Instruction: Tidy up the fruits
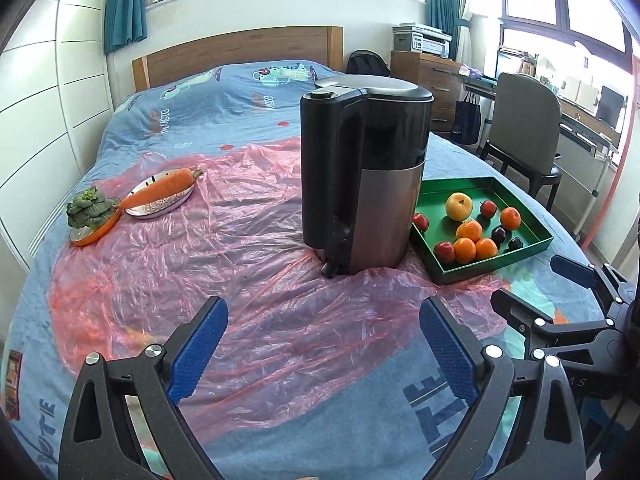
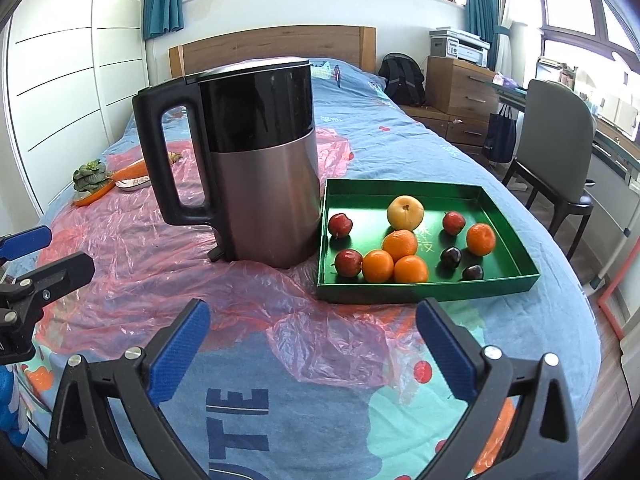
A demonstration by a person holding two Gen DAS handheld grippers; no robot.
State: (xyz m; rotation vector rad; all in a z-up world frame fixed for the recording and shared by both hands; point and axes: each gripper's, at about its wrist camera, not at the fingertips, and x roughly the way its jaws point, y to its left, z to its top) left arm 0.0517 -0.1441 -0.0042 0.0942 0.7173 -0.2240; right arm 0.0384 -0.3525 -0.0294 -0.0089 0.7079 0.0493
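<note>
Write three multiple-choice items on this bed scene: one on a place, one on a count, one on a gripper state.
1. Where does the carrot lie?
A. in the green tray
B. across a plate
C. inside the kettle

2. How many oranges sit in the green tray?
A. two
B. six
C. four

3. How is the right gripper?
A. open, empty
B. shut on an orange
C. shut on the kettle handle

Answers: 1 B, it rests on the plate; 2 C, four orange fruits show; 3 A, only bedding between its fingers.
</note>
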